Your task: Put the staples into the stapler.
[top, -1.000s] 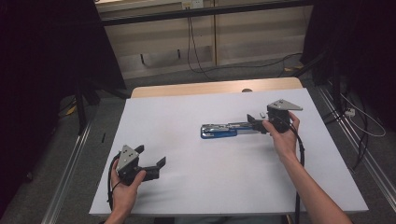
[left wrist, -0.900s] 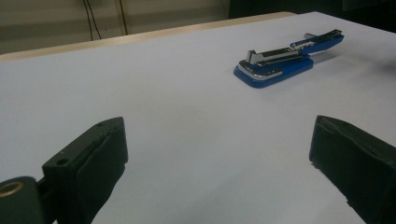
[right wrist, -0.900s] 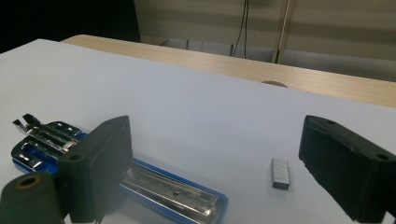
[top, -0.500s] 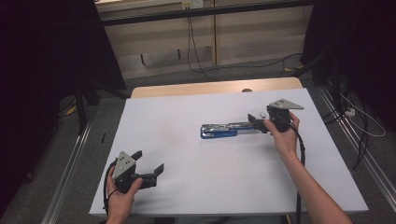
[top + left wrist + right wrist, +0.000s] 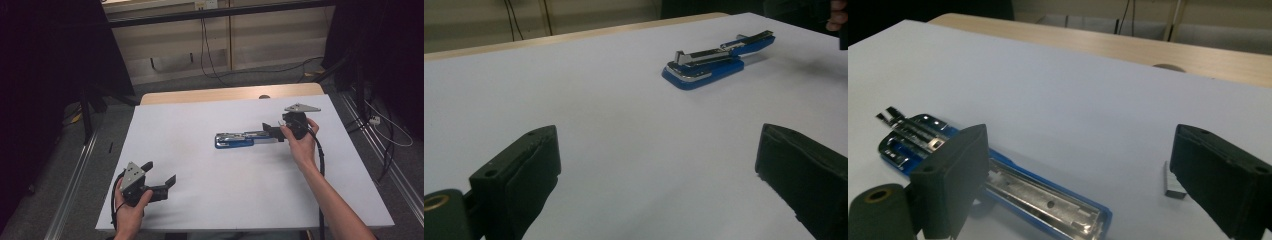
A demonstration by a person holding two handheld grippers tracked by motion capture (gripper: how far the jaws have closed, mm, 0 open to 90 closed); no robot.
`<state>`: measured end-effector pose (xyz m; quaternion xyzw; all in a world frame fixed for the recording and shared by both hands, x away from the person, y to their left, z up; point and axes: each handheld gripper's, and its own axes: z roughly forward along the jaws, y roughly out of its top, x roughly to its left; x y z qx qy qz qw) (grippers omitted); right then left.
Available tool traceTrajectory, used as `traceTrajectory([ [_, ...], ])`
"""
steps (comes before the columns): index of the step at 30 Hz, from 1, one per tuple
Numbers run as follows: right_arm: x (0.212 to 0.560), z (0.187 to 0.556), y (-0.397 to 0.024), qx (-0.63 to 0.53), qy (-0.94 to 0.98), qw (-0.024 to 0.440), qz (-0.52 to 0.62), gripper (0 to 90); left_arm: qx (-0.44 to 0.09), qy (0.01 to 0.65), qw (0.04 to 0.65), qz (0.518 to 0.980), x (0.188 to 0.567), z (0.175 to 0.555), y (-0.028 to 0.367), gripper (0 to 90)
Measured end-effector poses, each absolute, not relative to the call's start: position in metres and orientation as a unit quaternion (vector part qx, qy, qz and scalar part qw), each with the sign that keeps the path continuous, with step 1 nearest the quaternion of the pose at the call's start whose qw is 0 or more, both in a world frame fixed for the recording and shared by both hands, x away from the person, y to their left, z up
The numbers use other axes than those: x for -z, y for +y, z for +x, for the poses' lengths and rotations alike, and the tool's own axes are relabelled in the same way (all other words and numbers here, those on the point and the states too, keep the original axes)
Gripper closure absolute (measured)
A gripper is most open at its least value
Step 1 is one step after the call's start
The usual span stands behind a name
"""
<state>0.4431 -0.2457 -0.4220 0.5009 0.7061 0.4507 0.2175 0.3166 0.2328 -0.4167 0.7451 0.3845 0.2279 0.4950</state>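
Stapler, blue plastic with a chrome metal magazine (image 5: 993, 185), lies opened out flat on the white desk (image 5: 200, 130), directly beneath the right gripper (image 5: 1080, 185), whose jaws stand wide apart, holding nothing. A small silver staple block (image 5: 1173, 184) lies just inside its right jaw. The left gripper (image 5: 659, 185), far from the stapler, gapes empty.
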Motion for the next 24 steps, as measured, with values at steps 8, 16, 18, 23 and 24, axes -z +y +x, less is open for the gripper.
traceTrajectory([
  [8, 0.419, 0.451, -0.25, -0.455, 0.715, 0.193, 0.494, 9.8, -0.211, 0.372, 0.494, 0.757, 0.418, 0.324, 0.228, 4.0],
  [16, 0.407, 0.464, -0.261, -0.439, 0.726, 0.164, 0.503, 10.0, -0.209, 0.378, 0.495, 0.754, 0.418, 0.324, 0.233, 4.0],
  [18, 0.405, 0.466, -0.265, -0.438, 0.723, 0.17, 0.507, 9.8, -0.212, 0.385, 0.493, 0.751, 0.419, 0.324, 0.235, 4.0],
  [23, 0.4, 0.475, -0.274, -0.424, 0.731, 0.172, 0.507, 7.1, -0.212, 0.379, 0.496, 0.752, 0.418, 0.323, 0.233, 4.0],
  [24, 0.399, 0.477, -0.276, -0.418, 0.734, 0.176, 0.506, 5.7, -0.213, 0.376, 0.496, 0.753, 0.418, 0.323, 0.232, 4.1],
])
